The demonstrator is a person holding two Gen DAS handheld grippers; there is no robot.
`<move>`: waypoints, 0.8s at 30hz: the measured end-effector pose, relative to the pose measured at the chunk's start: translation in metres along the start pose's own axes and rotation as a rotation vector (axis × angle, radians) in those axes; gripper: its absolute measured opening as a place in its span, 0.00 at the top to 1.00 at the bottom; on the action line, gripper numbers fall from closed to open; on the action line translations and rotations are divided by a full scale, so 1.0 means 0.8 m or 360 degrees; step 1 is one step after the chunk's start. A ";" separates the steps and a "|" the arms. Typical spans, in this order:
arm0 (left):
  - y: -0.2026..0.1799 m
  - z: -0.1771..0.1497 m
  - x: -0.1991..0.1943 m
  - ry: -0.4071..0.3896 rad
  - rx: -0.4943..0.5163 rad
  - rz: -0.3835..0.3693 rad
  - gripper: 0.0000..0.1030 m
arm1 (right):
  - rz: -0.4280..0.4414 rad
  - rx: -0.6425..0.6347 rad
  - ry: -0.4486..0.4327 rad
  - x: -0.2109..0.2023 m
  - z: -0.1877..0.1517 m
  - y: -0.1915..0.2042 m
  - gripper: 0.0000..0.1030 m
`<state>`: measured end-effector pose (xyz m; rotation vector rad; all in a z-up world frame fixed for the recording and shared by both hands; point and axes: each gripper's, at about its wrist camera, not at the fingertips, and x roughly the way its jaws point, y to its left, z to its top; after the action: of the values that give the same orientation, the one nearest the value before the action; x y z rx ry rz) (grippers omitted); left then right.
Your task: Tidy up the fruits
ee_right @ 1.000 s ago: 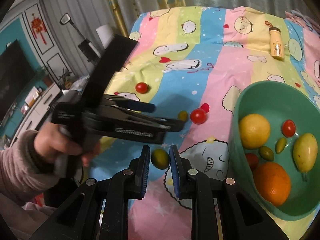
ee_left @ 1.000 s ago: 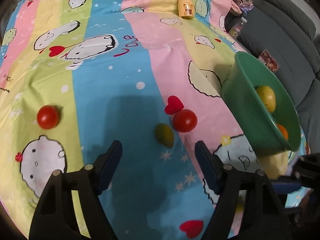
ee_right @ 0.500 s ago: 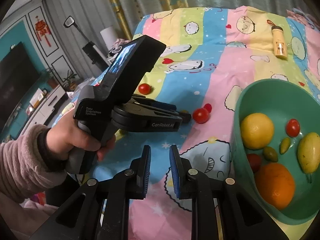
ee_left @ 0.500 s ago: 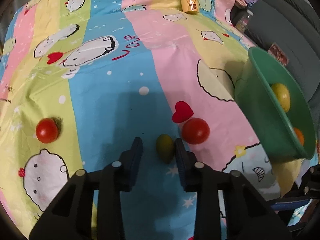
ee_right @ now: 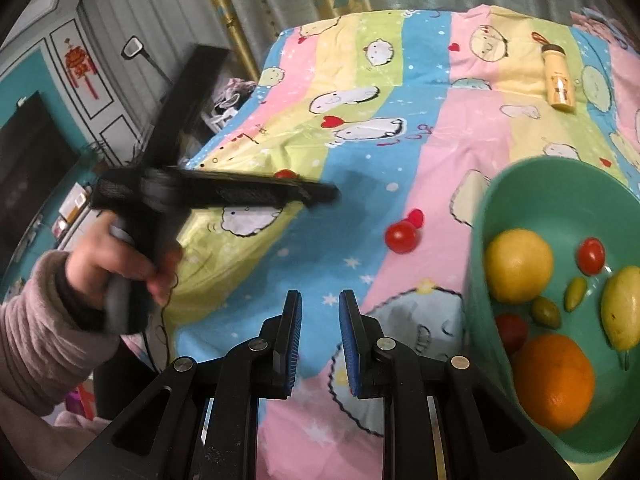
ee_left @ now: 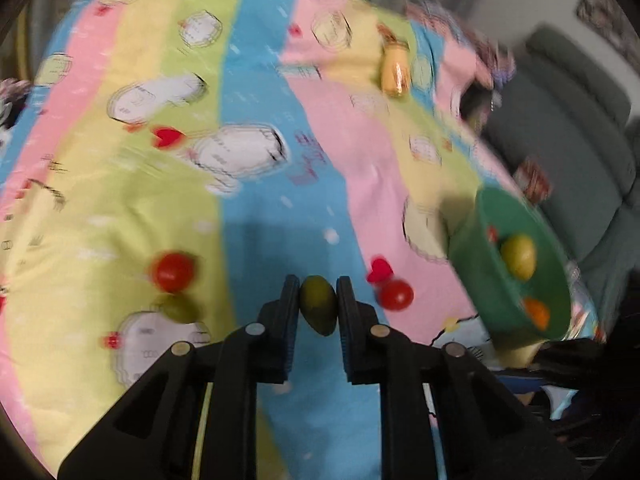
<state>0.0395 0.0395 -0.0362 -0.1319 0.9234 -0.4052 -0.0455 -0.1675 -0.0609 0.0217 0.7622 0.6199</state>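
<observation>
My left gripper (ee_left: 318,304) is shut on a small green olive-like fruit (ee_left: 318,310) and holds it above the striped cartoon bedsheet. It shows blurred in the right wrist view (ee_right: 320,194). Two red tomatoes (ee_left: 173,273) (ee_left: 396,295) and another green fruit (ee_left: 179,311) lie on the sheet. The green bowl (ee_right: 560,184) at the right holds a lemon (ee_right: 518,266), an orange (ee_right: 554,382), tomatoes and small green fruits. My right gripper (ee_right: 319,344) is nearly shut with a narrow gap and empty, left of the bowl.
A yellow bottle (ee_right: 559,85) lies at the far side of the sheet. A grey sofa (ee_left: 568,128) stands beyond the bowl. A TV and a wall are at the left in the right wrist view.
My left gripper closed on the green fruit and lifted it off the sheet; its view is now blurred by motion. The right gripper stayed nearly shut beside the bowl.
</observation>
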 end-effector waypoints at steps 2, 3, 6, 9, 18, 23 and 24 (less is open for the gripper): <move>0.017 0.000 -0.032 -0.0074 -0.0048 0.0021 0.83 | 0.0039 -0.0021 0.0018 0.011 0.006 0.007 0.79; 0.024 -0.001 -0.043 -0.0097 -0.0061 0.0031 0.83 | 0.0049 -0.0024 0.0028 0.016 0.008 0.010 0.78; 0.038 -0.010 -0.070 -0.0143 -0.0102 0.0054 0.83 | 0.0083 -0.0052 0.0076 0.039 0.017 0.020 0.78; 0.051 -0.024 -0.083 -0.0166 -0.0144 0.0068 0.83 | 0.0111 -0.0095 0.0125 0.061 0.029 0.032 0.78; 0.083 -0.045 -0.117 -0.0249 -0.0259 0.0043 0.83 | 0.0090 -0.0252 0.0230 0.129 0.088 0.060 0.68; 0.093 -0.050 -0.127 -0.0274 -0.0295 0.0039 0.83 | 0.0044 -0.0339 0.0325 0.182 0.114 0.063 0.68; 0.094 -0.051 -0.128 -0.0276 -0.0297 0.0036 0.83 | 0.0042 -0.0348 0.0363 0.194 0.117 0.063 0.68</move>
<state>-0.0262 0.1515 -0.0052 -0.3219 0.7899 -0.2811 0.0756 -0.0249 -0.0795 -0.2439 0.9112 0.7361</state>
